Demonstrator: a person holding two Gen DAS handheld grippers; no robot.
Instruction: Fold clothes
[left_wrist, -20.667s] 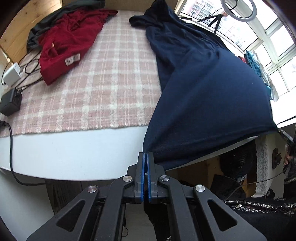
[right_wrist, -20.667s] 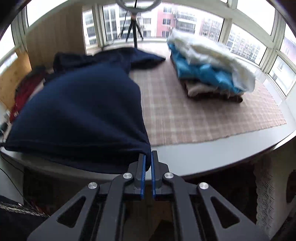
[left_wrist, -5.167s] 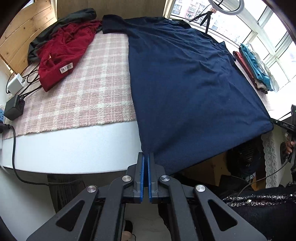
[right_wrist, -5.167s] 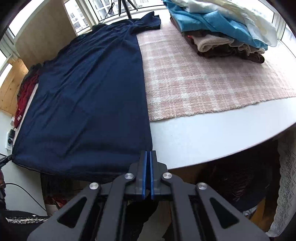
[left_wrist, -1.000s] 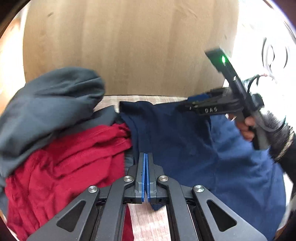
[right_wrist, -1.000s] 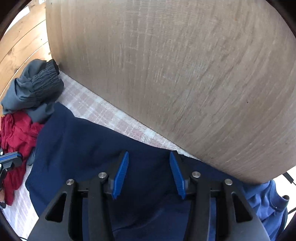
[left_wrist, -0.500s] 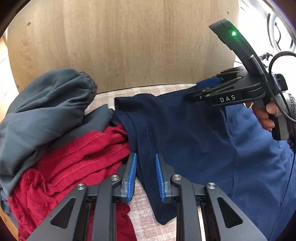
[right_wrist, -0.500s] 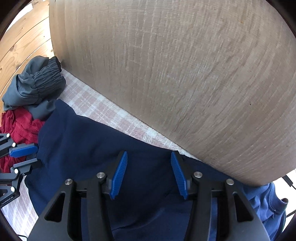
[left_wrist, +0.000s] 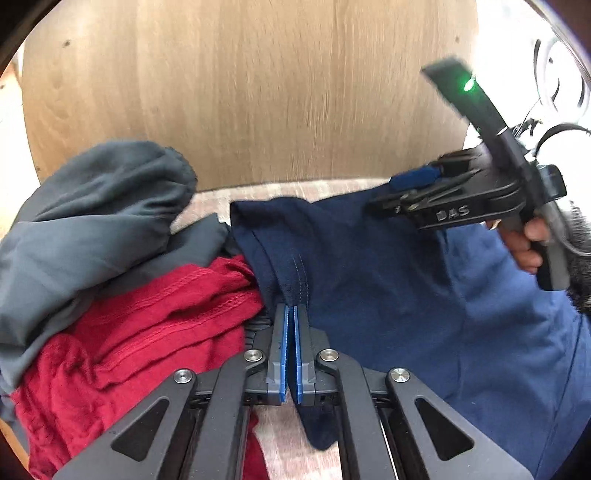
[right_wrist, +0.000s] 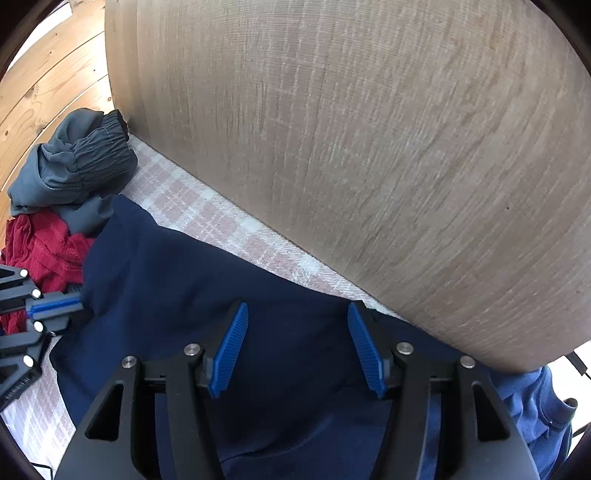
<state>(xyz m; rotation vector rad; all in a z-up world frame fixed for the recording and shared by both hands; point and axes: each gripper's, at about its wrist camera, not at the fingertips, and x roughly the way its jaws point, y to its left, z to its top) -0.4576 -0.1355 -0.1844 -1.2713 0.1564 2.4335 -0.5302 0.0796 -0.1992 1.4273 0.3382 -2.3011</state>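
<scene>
The left tool (left_wrist: 290, 314) is clenched on a stitched fold of the navy shirt (left_wrist: 369, 280), its blue pads pressed close with the cloth rising from between their tips. From the right wrist view the same tool (right_wrist: 79, 301) grips the shirt's left edge, where the cloth bunches toward it.

The right tool (right_wrist: 297, 314) is released, its ribbed blue fingers (right_wrist: 231, 350) spread wide over the shirt (right_wrist: 207, 291), with dark cloth showing between and below them; whether the tips touch the fabric I cannot tell. In the left wrist view that tool (left_wrist: 391, 188) hangs over the shirt's far edge, held by a hand (left_wrist: 526, 242), with a green light on its raised top.

The shirt lies spread on a pink checked cloth (right_wrist: 229, 221), reaching right from the left tool. A lighter blue part (left_wrist: 517, 332) lies to the right.

Just left of the left tool, touching the shirt's edge, a red garment (left_wrist: 147, 325) lies crumpled. Beyond it a grey garment (left_wrist: 92, 221) is heaped, with an elastic cuff (right_wrist: 99, 151) showing.

Behind everything stands a wooden panel (left_wrist: 251, 92), close to the shirt's far edge.
</scene>
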